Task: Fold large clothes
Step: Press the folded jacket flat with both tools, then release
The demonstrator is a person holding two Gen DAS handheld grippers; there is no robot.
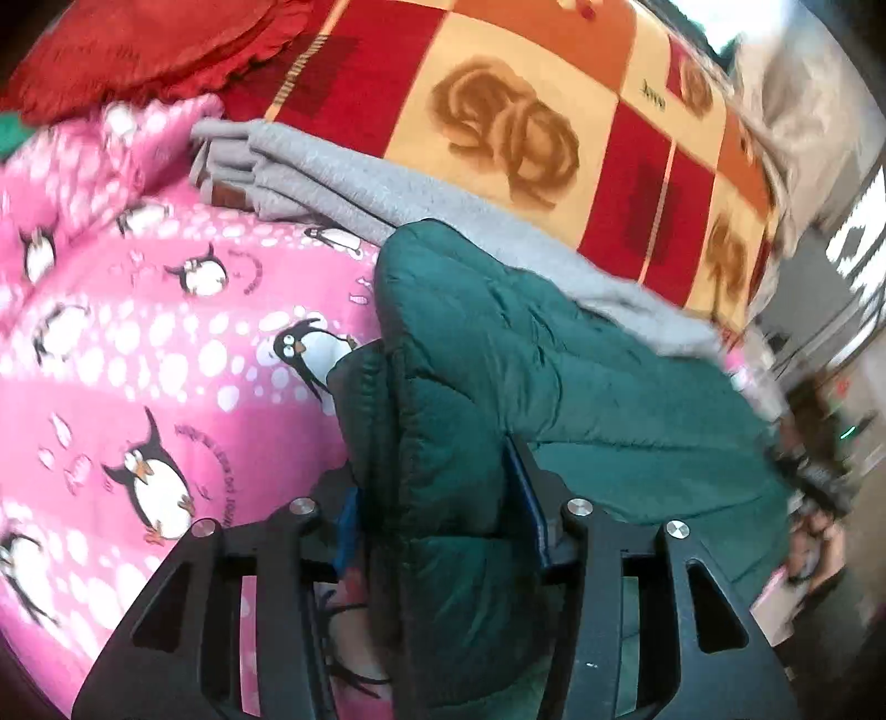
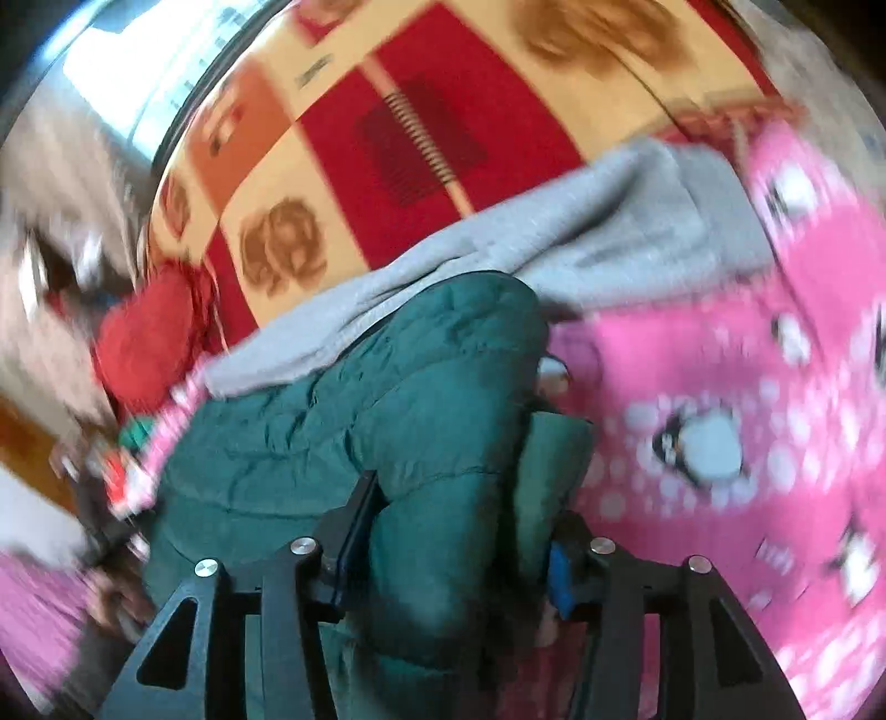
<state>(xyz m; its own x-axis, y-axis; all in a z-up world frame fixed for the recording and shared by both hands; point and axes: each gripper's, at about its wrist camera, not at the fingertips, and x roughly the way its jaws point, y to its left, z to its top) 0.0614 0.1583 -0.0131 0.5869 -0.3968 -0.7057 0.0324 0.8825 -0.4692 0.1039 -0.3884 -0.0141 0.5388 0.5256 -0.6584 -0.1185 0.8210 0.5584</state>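
A dark green quilted jacket (image 1: 498,354) lies bunched on a pink penguin blanket (image 1: 138,332). My left gripper (image 1: 437,415) straddles a thick fold at one end of it. The puffy fabric fills the gap, but the blue pads stand off it, so the jaws are open. In the right wrist view the same jacket (image 2: 343,421) sits between the fingers of my right gripper (image 2: 465,498). That one is also open, with a bulging fold between its pads. A folded grey garment (image 1: 310,171) lies just behind the jacket.
A red, orange and cream checked blanket (image 1: 498,111) covers the bed beyond the grey garment (image 2: 554,238). A red frilled cushion (image 1: 138,44) lies at the far corner. The pink blanket (image 2: 775,387) spreads to one side. The bed edge and blurred room clutter (image 1: 819,387) lie past the jacket.
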